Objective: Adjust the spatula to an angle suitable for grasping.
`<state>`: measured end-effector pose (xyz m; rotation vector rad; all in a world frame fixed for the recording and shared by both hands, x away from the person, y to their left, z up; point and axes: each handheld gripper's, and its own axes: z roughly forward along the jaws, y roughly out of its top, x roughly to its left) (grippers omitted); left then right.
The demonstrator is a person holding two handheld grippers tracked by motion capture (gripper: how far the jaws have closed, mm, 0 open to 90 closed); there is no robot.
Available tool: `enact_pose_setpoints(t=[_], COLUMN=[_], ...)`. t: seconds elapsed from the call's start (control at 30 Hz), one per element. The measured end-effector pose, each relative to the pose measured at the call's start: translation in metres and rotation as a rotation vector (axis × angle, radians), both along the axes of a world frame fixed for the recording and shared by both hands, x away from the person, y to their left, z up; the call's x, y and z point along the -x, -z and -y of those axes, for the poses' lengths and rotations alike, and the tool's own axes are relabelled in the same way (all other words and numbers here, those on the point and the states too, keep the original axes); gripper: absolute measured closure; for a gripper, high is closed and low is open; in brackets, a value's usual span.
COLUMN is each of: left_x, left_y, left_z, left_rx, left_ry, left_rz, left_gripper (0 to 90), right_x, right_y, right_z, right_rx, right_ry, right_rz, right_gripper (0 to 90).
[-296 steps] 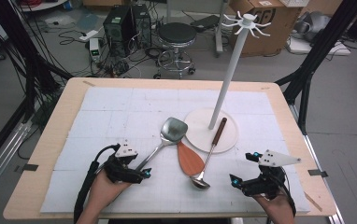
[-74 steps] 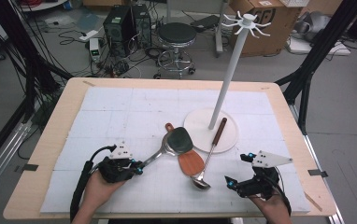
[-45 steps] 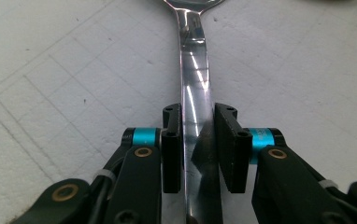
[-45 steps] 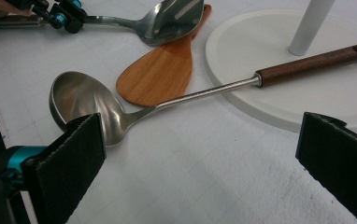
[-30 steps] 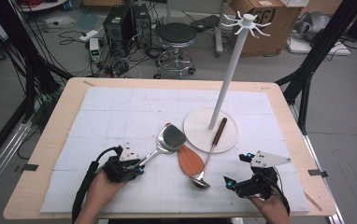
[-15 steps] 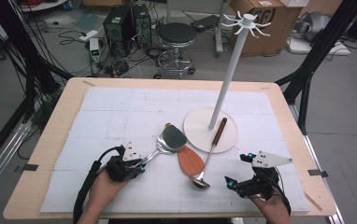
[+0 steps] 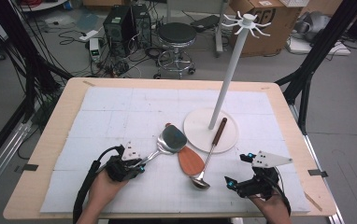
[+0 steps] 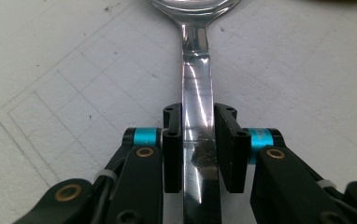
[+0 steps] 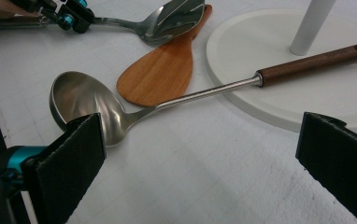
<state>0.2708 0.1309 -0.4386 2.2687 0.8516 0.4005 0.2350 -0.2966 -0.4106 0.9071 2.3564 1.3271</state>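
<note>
A steel slotted spatula (image 7: 172, 138) lies on the white mat, its head resting over the tip of a wooden spatula (image 7: 189, 160). My left gripper (image 7: 139, 167) is shut on the steel handle (image 8: 197, 93); its jaws have just been closing, and both pads now press the handle's sides. A steel ladle (image 7: 200, 182) with a dark wooden grip leans on the white stand base (image 7: 200, 128). My right gripper (image 7: 237, 170) stands open at the front right. In the right gripper view, its jaws (image 9: 202, 140) are spread wide, with the ladle bowl (image 9: 81, 100) just beyond the left pad.
A tall white hook stand (image 7: 228, 74) rises from its round base at the table's middle right. The wooden table edge (image 7: 50, 140) frames the mat. Beyond the table stand a stool (image 7: 176, 35), computer boxes and cables on the floor.
My left gripper has come onto the steel spatula's handle and closed on it. The spatula's head has shifted over the wooden spatula's tip. The right gripper has stayed where it was.
</note>
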Motion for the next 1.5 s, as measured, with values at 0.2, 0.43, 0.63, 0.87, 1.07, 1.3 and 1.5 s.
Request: enact_pose_setpoints(t=[0.2,0.43,0.63,0.87,1.07,1.3,1.5], left_x=[-0.003,-0.007,-0.007,-0.005,-0.003,-0.007,-0.007], left_y=[0.001,0.001,0.000,-0.001,-0.004,-0.015,-0.004], left_z=[0.000,0.003,0.007,0.008,0.009,0.002,0.010], left_rx=[0.014,0.019,0.002,-0.004,0.016,0.041,0.019], left_ry=[-0.008,-0.019,-0.011,-0.006,-0.003,0.007,0.048], left_rz=[-0.011,-0.009,-0.005,0.004,0.014,0.012,-0.047], left_gripper=[73.0,70.0,73.7,74.0,74.4,79.4,74.0], right_x=[-0.001,-0.001,-0.001,-0.001,-0.001,-0.002,-0.001], right_y=[0.000,0.001,0.001,0.001,0.001,0.002,0.001], right_z=[-0.001,-0.002,-0.003,-0.001,0.000,-0.003,-0.003], right_rx=[0.005,0.003,0.006,0.001,0.001,0.006,0.009], right_ry=[-0.004,-0.005,-0.009,-0.003,-0.001,-0.005,-0.008], right_rz=[0.001,-0.004,-0.004,-0.001,0.001,-0.002,0.000], right_gripper=[0.5,0.5,0.6,0.5,0.5,0.5,0.5])
